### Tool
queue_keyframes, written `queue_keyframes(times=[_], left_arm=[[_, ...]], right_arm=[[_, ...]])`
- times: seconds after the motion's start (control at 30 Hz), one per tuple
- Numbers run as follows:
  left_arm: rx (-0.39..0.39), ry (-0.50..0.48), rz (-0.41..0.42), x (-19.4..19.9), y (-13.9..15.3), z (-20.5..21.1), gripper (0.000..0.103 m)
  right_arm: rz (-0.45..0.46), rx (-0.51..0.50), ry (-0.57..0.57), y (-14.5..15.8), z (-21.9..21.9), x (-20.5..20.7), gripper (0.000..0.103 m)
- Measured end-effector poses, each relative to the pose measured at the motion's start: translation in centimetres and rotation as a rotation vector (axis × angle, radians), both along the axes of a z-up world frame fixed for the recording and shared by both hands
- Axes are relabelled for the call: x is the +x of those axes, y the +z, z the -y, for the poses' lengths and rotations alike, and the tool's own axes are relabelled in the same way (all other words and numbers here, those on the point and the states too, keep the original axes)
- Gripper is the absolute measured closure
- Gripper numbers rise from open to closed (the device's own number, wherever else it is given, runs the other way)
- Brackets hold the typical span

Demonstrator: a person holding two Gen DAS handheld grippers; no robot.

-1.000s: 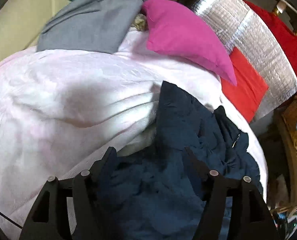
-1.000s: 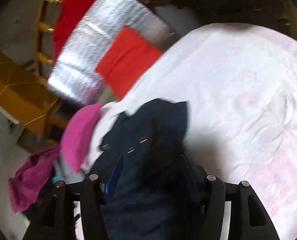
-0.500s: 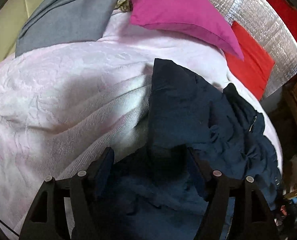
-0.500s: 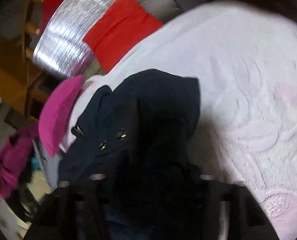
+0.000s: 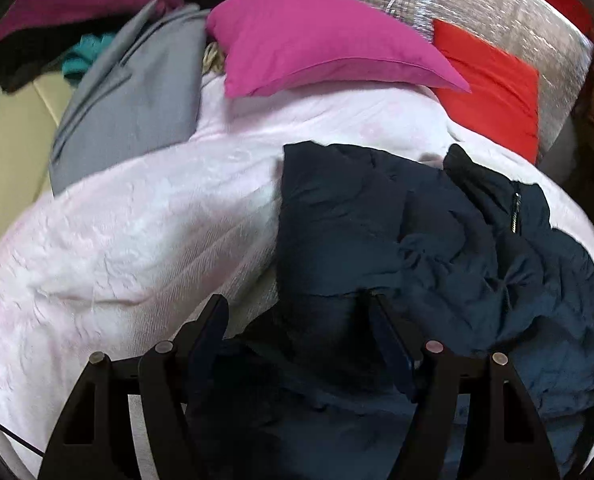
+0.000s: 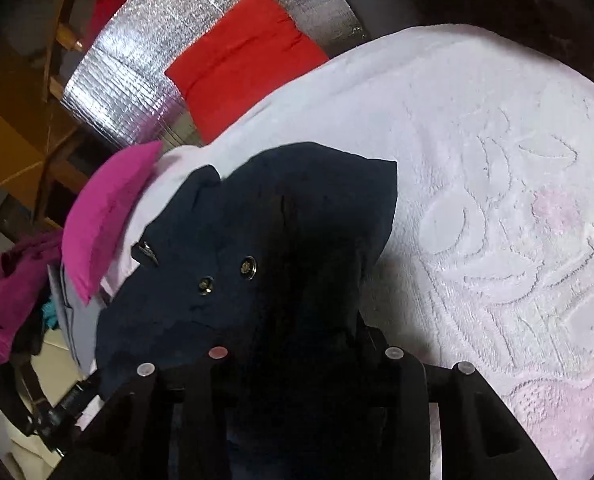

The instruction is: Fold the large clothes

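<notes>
Navy jacket [image 5: 377,240] now lower on pink bed cover [image 5: 137,240], more spread out. Left tool [image 5: 297,308] pinching bunched fabric. Right tool [image 6: 293,344] just reopening slightly, jacket between jaws, grip unclear. Likely laying flat before folding.

Both tools are matte black plastic. The left gripper [image 5: 297,312] has two flat, blade-like fingers [image 5: 213,320] that taper upward from broad triangular frames with open cut-outs. Four round silver screw heads [image 5: 164,347] sit in a row across the frame tops, and a thin black cable [image 5: 5,436] trails off left of this frame. The right gripper [image 6: 297,344] has the same frames; one screw cap [image 6: 218,352] looks reddish.
</notes>
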State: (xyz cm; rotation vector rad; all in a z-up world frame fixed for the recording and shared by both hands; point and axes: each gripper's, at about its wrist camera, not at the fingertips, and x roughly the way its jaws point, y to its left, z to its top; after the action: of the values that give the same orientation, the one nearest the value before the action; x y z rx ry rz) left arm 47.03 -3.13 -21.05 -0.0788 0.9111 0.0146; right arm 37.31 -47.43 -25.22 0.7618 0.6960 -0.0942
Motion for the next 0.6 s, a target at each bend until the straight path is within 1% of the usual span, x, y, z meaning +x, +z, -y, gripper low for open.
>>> queue_keyframes(times=[0.03, 0.1, 0.23, 0.43, 0.5, 0.6], left_arm=[[0.016, -0.008, 0.008, -0.1, 0.1, 0.3, 0.03], [0.037, -0.018, 0.02, -0.2, 0.3, 0.8, 0.03], [0.06, -0.029, 0.034, -0.2, 0.4, 1.4, 0.03], [0.076, -0.033, 0.037, 0.0, 0.4, 1.8, 0.03], [0.079, -0.031, 0.037, 0.0, 0.4, 1.8, 0.03], [0.087, -0.031, 0.04, 0.1, 0.3, 1.9, 0.03]], right_arm=[[0.0, 0.015, -0.009, 0.0, 0.2, -0.2, 0.045], [0.01, 0.036, -0.02, 0.2, 0.2, -0.2, 0.037], [0.013, 0.058, -0.03, 0.0, 0.8, 0.1, 0.035], [-0.024, 0.07, 0.004, -1.0, 0.5, 1.2, 0.034], [-0.031, 0.05, 0.021, -1.2, 0.1, 1.5, 0.035], [-0.021, -0.04, 0.032, -0.4, -0.8, 1.5, 0.057]])
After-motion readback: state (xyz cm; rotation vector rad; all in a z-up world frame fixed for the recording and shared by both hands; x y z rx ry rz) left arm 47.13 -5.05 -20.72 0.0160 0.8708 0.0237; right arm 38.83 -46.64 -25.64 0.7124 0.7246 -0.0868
